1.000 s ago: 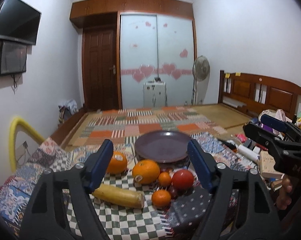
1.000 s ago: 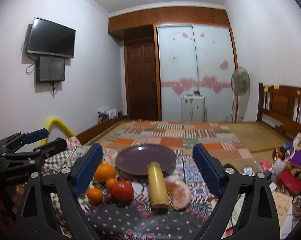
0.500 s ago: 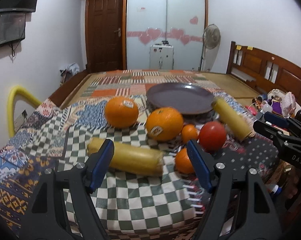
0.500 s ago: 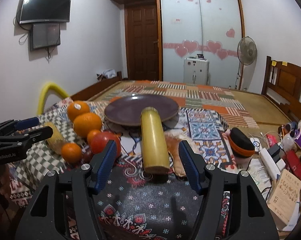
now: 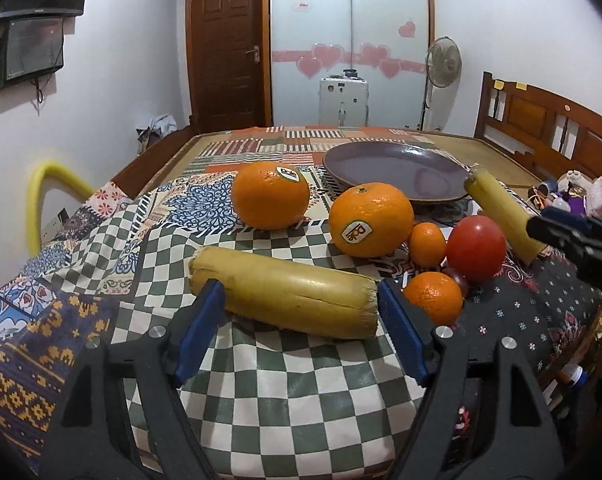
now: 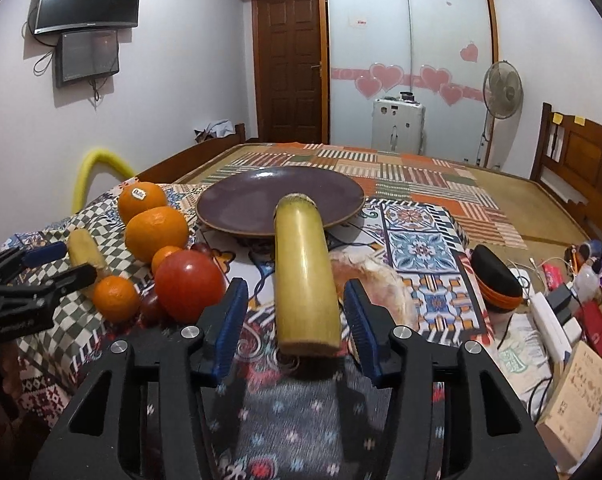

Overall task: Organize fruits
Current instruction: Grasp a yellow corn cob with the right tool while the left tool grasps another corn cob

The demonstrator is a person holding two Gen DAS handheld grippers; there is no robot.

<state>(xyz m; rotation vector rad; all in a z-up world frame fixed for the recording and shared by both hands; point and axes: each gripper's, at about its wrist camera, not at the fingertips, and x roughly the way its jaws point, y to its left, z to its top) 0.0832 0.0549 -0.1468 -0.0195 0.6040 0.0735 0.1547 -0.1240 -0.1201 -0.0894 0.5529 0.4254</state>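
Two large oranges (image 5: 269,195) (image 5: 370,219) sit on a patchwork cloth (image 5: 261,380), each with a sticker reading "Dole". Behind them lies an empty purple plate (image 5: 393,168). The left hand-held gripper (image 5: 299,328) is spread wide around a yellow stalk piece (image 5: 285,297) lying crosswise. The right hand-held gripper (image 6: 297,330) is spread on either side of a second stalk piece (image 6: 304,274), whose far end rests on the plate's rim. A red tomato (image 5: 476,247) and two small tangerines (image 5: 434,297) (image 5: 426,239) sit between the stalk pieces.
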